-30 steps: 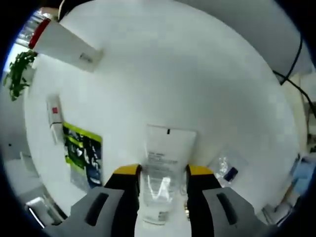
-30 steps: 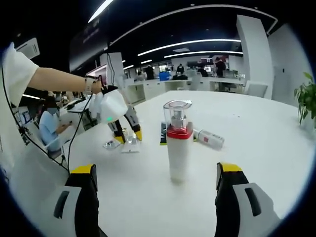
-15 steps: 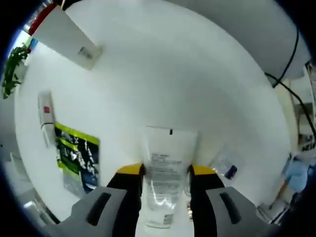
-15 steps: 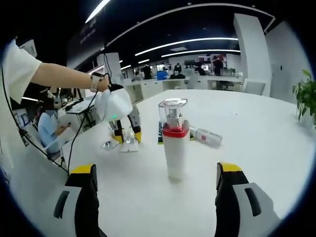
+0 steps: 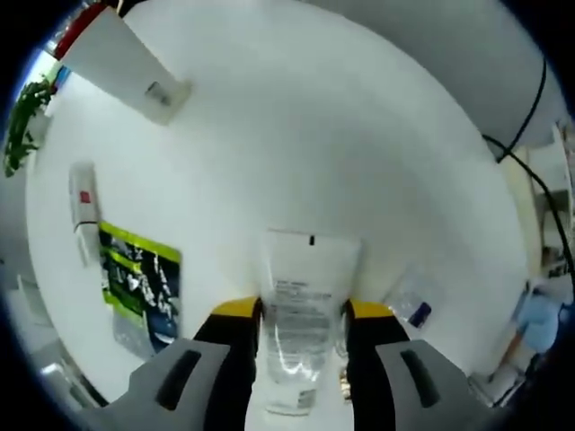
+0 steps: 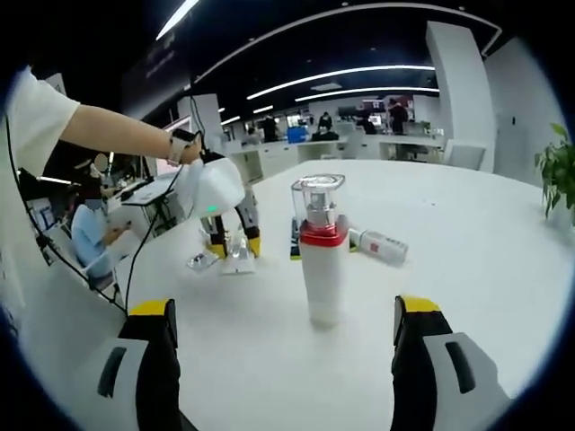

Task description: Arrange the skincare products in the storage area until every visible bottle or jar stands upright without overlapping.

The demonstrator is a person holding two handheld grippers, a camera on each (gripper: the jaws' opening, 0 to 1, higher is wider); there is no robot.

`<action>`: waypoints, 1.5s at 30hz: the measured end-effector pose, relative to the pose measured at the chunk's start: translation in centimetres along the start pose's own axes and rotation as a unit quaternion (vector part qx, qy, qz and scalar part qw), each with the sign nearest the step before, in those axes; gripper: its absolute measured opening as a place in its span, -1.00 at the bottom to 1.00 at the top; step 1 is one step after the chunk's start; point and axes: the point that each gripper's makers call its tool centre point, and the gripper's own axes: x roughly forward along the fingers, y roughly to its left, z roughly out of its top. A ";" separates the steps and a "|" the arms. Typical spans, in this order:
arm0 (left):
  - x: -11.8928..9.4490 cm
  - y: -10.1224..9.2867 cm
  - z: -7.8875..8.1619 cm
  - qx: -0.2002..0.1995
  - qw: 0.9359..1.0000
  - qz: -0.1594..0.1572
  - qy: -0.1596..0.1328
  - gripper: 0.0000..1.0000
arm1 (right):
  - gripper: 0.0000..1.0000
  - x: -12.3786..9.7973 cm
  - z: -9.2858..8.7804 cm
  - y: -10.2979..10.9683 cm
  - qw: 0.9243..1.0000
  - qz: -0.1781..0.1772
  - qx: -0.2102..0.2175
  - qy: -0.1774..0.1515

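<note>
My left gripper (image 5: 301,310) is shut on a clear and white tube (image 5: 305,287), flat end away from me, pressed toward the white table (image 5: 341,135). In the right gripper view that left gripper (image 6: 232,235) points down at the table with the tube (image 6: 239,260) under it. A white pump bottle with a red collar and clear cap (image 6: 323,256) stands upright just beyond my open right gripper (image 6: 283,310), apart from both jaws. The same bottle (image 5: 112,63) shows at the upper left of the left gripper view.
A small white tube with a red label (image 5: 83,211) (image 6: 382,244) lies flat beside a green and black packet (image 5: 139,287). A clear sachet with a blue mark (image 5: 413,307) lies right of my left jaw. A black cable (image 5: 530,135) hangs past the table's edge. A plant (image 6: 559,175) stands at the right.
Both views have shifted slightly with the hands. The left gripper keeps the same hold on the tube, and the pump bottle has not moved.
</note>
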 end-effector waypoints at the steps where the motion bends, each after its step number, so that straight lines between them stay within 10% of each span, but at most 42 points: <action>1: 0.0 0.0 0.1 0.001 1.000 0.000 -0.001 -0.19 | 0.99 0.0 0.0 0.0 1.000 0.000 0.000 0.000; 14: -0.2 -0.4 1.1 0.048 0.998 -0.003 0.036 -0.22 | 0.99 0.0 0.1 0.0 1.000 0.002 0.000 -0.002; 29: -0.1 -0.8 0.7 0.010 0.997 0.008 0.072 -0.38 | 0.94 0.0 0.1 0.1 1.000 0.005 -0.007 0.002; 45: -1.0 -0.5 1.6 -0.017 0.997 0.070 0.017 -0.38 | 0.94 0.1 0.3 0.4 1.000 0.011 -0.014 0.000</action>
